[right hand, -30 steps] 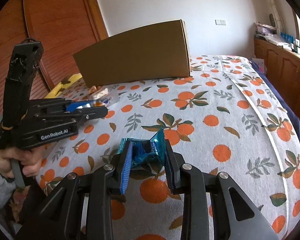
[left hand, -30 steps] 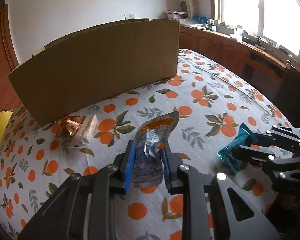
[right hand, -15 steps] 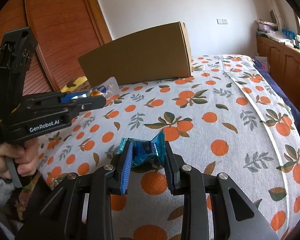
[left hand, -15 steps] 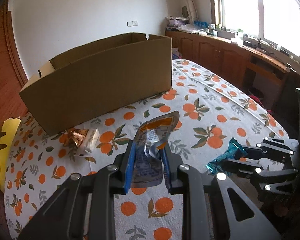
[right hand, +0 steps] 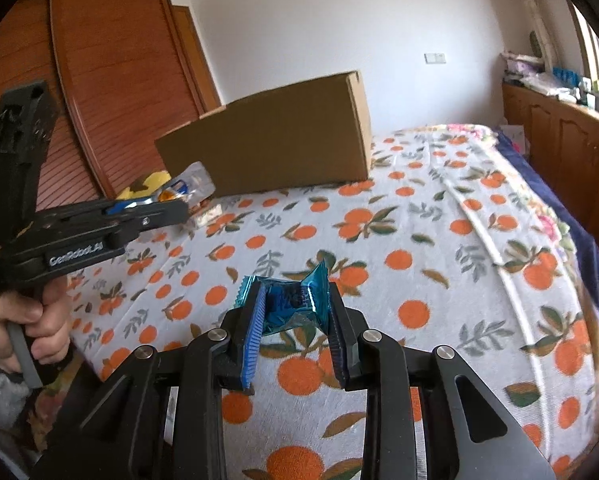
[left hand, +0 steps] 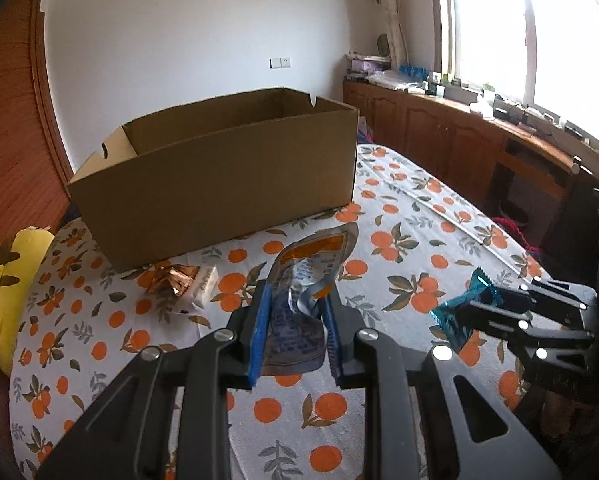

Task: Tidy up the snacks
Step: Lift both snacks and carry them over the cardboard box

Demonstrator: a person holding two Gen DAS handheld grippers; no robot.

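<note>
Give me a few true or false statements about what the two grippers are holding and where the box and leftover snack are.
1. The left gripper is shut on a silver and orange pouch. True.
2. The right gripper is empty. False: it is shut on a teal wrapper.
3. The cardboard box stands open at the top. True.
4. A gold-wrapped snack lies inside the box. False: it lies on the orange-print cloth in front of the box.

You hold two hand-held grippers, left [left hand: 295, 320] and right [right hand: 295, 320]. There are three snack packets: an orange-and-silver pouch [left hand: 307, 280], a teal packet [right hand: 291, 304] and a copper-and-white packet [left hand: 183, 284]. One cardboard box [left hand: 219, 184].
</note>
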